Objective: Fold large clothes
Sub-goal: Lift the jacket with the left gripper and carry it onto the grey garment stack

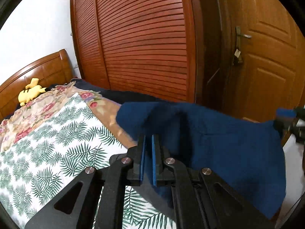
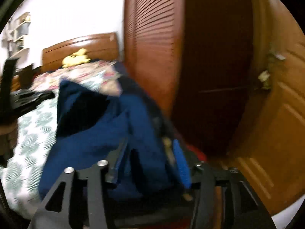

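Observation:
A dark blue garment is held up over the edge of a bed with a fern-print cover. My left gripper is nearly shut with a narrow gap between its blue pads; the cloth hangs just beyond and to the right of its tips, and I cannot tell if it pinches any. The right gripper shows at the far right, at the garment's corner. In the blurred right wrist view the right gripper has the blue garment bunched between its fingers.
A brown louvered wardrobe stands behind the bed and a wooden door to its right. A yellow plush toy lies by the wooden headboard. A floral blanket lies on the bed.

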Demonstrator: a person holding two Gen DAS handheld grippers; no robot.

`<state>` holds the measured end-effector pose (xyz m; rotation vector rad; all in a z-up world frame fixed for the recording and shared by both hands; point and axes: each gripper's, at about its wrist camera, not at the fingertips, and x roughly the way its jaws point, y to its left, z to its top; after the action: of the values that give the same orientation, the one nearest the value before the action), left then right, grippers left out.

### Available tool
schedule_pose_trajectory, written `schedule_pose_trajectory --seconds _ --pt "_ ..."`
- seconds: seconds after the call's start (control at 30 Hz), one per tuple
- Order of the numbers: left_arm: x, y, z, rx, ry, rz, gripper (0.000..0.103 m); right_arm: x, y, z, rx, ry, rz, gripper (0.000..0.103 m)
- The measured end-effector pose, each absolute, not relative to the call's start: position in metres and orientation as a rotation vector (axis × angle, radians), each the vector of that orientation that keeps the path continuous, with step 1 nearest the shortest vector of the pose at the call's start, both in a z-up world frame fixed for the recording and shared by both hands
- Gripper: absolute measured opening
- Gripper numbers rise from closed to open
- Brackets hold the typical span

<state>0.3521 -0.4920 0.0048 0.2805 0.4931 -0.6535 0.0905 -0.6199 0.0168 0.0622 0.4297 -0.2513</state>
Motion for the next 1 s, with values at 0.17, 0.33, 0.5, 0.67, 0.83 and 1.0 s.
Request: schedule_pose_trajectory --seconds 0.17,0.33,0.5,0.67,0.83,1.0 --pt "0.331 -0.482 0.011 0.293 0.459 -0.684 0.057 0.081 -0.597 0.036 0.036 0.340 -0.231 0.060" --pt "0.309 -0.458 0.015 0.238 0.458 -0.704 0.096 0.087 -0.566 0.033 -0.017 0.333 -0.107 0.060" --pt "0.282 -0.436 0.019 0.228 0.446 -0.717 0.103 0.120 -0.578 0.011 -0.002 0.457 -0.092 0.060" --pt "0.259 -0.404 0.021 0.207 0.448 -0.721 0.103 0.145 -0.621 -0.023 0.132 0.569 -0.109 0.060" --pt "0.242 -0.371 0.025 0.180 0.450 -0.687 0.103 0.137 -0.629 -0.018 0.153 0.579 -0.146 0.060" --pt "0.229 -0.335 0.034 0.171 0.438 -0.632 0.103 0.121 -0.594 0.002 0.123 0.535 -0.218 0.060"
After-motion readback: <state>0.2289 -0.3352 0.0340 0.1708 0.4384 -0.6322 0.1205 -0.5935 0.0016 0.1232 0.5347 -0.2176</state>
